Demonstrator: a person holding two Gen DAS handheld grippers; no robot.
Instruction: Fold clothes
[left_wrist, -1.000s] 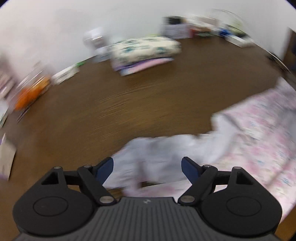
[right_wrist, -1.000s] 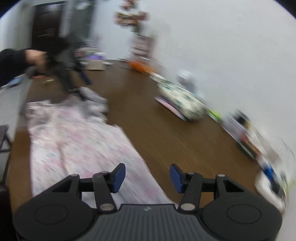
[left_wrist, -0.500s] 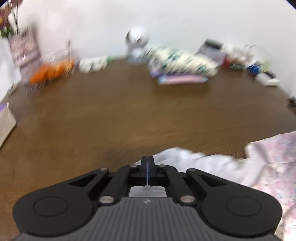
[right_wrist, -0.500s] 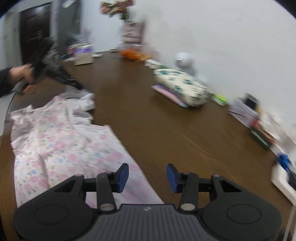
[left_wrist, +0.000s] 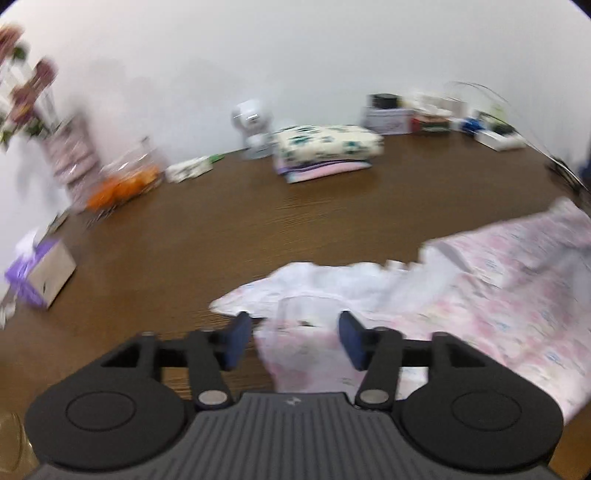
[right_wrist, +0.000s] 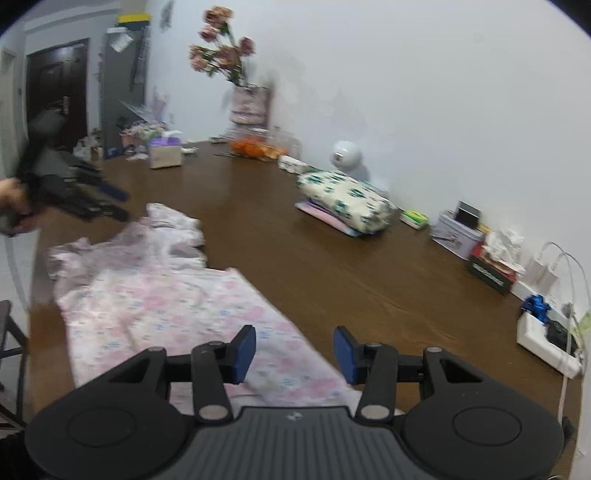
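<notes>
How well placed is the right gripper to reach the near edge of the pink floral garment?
Probably well: the right gripper hangs over the pink floral garment, jaws opening, nothing between them, nothing blocking.

White wall (right_wrist: 424, 81), dark door (right_wrist: 55, 92), brown wooden table (right_wrist: 332, 258), flower vase (right_wrist: 249, 103)

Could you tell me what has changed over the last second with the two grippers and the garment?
The left gripper clamped shut half a second ago; its jaws are now opening, the pink floral garment's white ruffled end lying between them, unpressed. The right gripper stays open above the hem. The folded stack is unmoved.
</notes>
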